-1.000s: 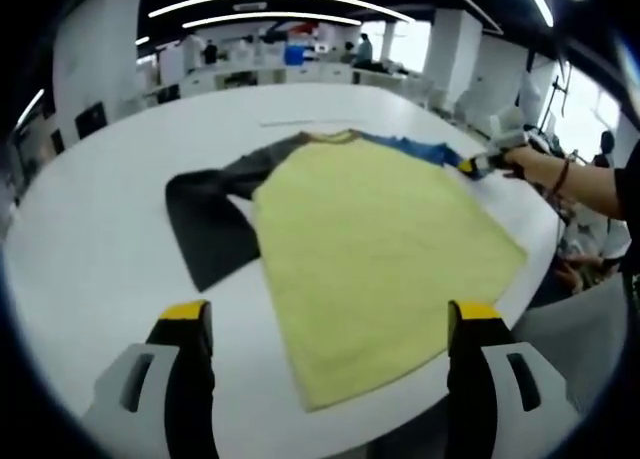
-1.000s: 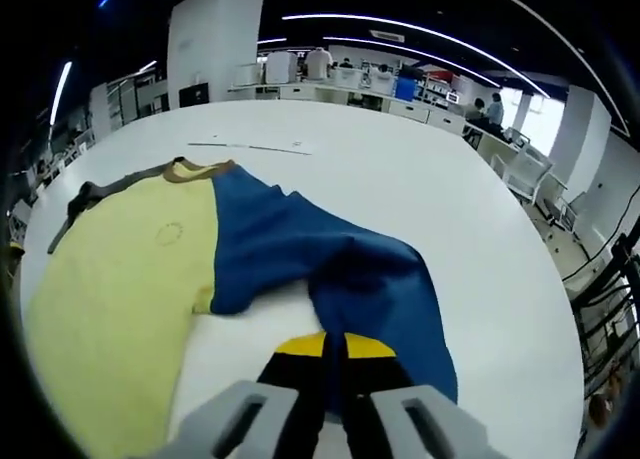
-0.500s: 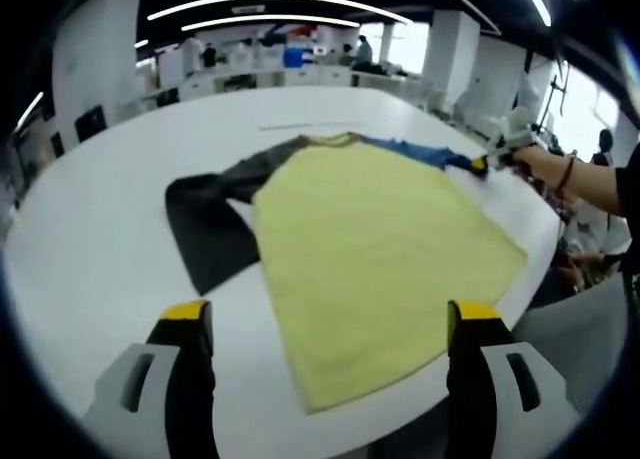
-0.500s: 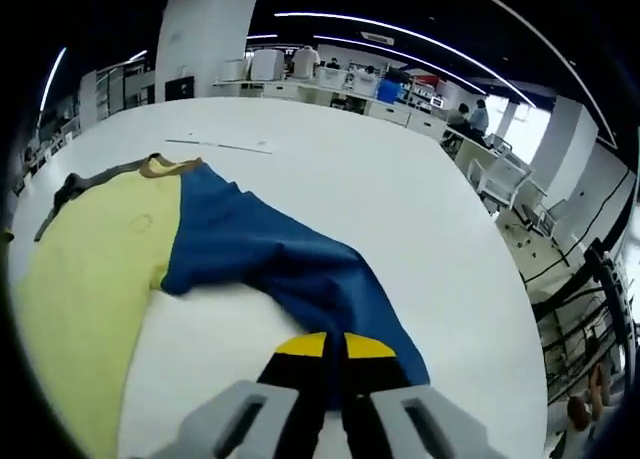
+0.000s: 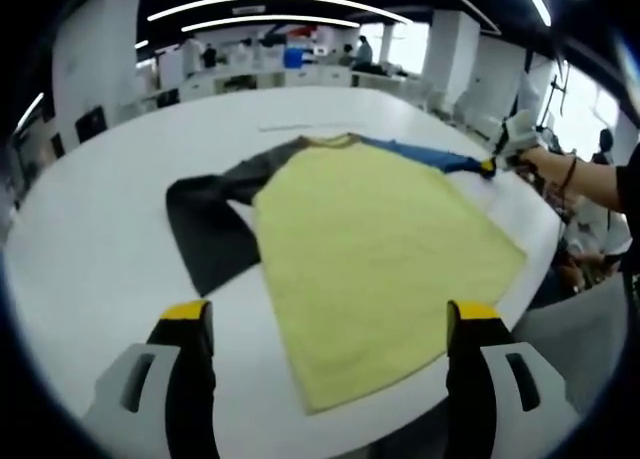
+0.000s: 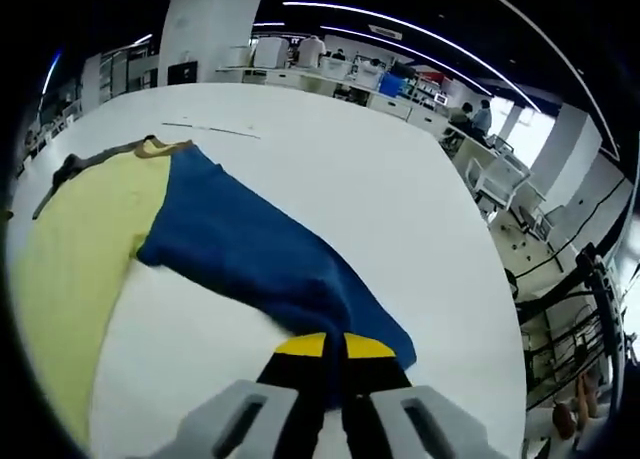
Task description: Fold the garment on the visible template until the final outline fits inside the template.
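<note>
Yellow-bodied garment (image 5: 375, 249) flat on white worktop (image 5: 90, 249); blue sleeve (image 6: 255, 264), clamped in right tool (image 6: 334, 345), now drawn out straighter, unfolding stage; left tool (image 5: 325, 319) open, idle

No text, label, brand, number or sign can be read in either view — the faint round mark on the yellow front of the garment (image 6: 70, 249) and the thin marks on the worktop (image 6: 330, 169) are too small to read.
</note>
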{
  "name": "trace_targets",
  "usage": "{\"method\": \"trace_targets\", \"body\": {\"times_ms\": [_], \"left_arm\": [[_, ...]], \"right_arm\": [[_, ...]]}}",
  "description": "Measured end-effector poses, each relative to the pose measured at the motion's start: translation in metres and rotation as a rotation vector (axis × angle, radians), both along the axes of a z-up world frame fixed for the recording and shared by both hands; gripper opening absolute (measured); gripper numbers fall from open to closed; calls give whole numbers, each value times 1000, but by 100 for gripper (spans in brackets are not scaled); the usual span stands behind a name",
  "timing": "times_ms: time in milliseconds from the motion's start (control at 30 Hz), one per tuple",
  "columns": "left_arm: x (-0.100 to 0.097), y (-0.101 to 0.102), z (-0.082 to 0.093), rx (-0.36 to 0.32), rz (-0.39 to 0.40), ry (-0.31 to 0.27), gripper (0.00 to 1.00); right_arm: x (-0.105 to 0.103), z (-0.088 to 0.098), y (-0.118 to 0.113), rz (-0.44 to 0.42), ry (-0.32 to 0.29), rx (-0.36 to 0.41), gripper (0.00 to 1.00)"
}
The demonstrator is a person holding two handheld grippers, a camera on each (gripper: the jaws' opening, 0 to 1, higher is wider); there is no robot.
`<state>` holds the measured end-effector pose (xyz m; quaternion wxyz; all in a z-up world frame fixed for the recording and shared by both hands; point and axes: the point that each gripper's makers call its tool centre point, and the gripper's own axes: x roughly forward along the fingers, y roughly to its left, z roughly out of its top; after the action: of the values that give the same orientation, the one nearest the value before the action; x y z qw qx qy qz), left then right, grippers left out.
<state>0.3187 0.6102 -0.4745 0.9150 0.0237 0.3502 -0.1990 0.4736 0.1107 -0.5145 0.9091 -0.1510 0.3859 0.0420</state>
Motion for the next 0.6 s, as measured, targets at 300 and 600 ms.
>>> {"method": "trace_targets", "body": {"times_ms": [300, 600], "left_arm": [[-1, 0, 0, 7, -4, 3, 93], [-1, 0, 1, 10, -9, -1, 94]], "right_arm": [[8, 0, -11, -1, -25, 25, 0], [20, -4, -24, -31, -38, 53, 0]]}}
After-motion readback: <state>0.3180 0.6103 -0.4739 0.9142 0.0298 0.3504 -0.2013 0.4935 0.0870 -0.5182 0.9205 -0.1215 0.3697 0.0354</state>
